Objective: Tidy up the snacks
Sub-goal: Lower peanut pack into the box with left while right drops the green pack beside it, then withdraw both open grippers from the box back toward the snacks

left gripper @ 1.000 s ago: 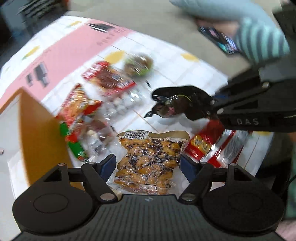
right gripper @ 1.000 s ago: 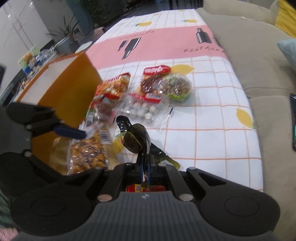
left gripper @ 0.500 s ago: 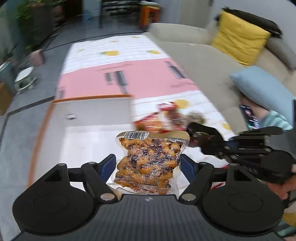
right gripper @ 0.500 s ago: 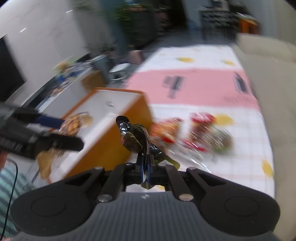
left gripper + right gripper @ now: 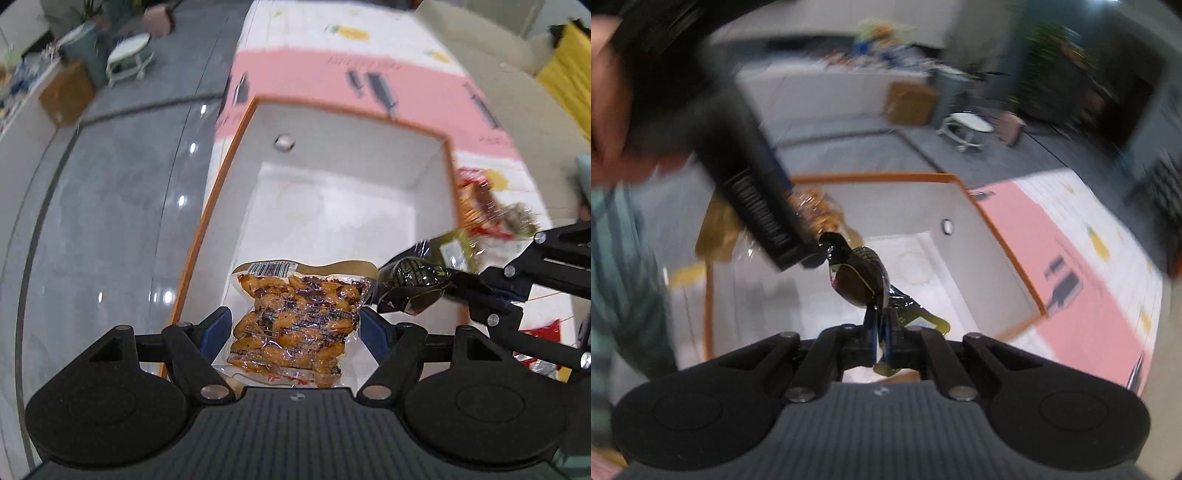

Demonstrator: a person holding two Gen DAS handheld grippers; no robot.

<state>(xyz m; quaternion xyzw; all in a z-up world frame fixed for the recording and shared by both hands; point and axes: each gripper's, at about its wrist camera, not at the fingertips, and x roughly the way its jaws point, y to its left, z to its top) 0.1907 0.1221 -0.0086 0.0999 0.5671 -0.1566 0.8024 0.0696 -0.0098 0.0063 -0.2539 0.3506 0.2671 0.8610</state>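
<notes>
My left gripper point(image 5: 295, 328) is shut on a clear vacuum pack of orange-brown snacks point(image 5: 295, 314) and holds it over the near end of an open orange box with a white inside point(image 5: 332, 199). My right gripper point(image 5: 882, 332) is shut on a dark, shiny snack packet point(image 5: 860, 275) and holds it above the same box point(image 5: 979, 266). In the left wrist view the dark packet point(image 5: 413, 284) hangs just right of the orange pack, at the box's right wall. The left gripper's finger point(image 5: 757, 199) crosses the right wrist view, close to the dark packet.
More snack packs point(image 5: 491, 210) lie on the pink and white tablecloth point(image 5: 406, 85) to the right of the box. A beige sofa with a yellow cushion point(image 5: 565, 62) runs along the far right. Grey floor point(image 5: 110, 184) is left of the box.
Both grippers have swung left, from over the snacks on the cloth to over the open box, each carrying its pack. They are now close together.
</notes>
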